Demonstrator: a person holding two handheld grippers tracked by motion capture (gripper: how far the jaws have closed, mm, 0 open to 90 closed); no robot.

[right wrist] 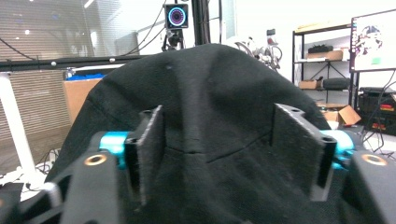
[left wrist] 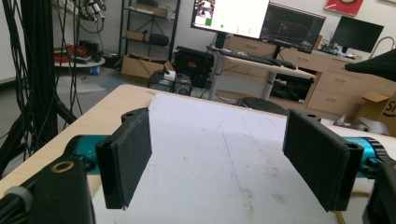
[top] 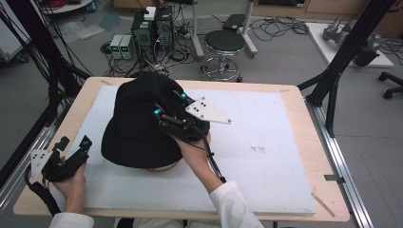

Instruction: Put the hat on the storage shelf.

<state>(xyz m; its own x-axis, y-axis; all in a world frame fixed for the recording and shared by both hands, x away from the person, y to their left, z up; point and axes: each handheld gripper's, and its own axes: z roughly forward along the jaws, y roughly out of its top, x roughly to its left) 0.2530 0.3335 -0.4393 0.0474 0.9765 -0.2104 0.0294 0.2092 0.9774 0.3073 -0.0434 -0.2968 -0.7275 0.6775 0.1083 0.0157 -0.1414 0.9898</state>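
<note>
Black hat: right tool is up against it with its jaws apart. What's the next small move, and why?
Probably close the right tool on the black hat. Its jaws stand open with the crown fabric bulging between them, so a pinch looks ready. The left tool is open over the bare white mat, away from the hat.

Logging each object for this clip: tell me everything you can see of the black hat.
The hat is black, of soft matt fabric like felt or brushed cotton, with a rounded crown and a brim flaring around its base. It sits crown up on the white mat, left of centre, with something thin and orange-brown showing under its near edge. The right gripper is against its right side, jaws open, the crown rising between them with faint seams visible. The left gripper rests apart from it, open.
</note>
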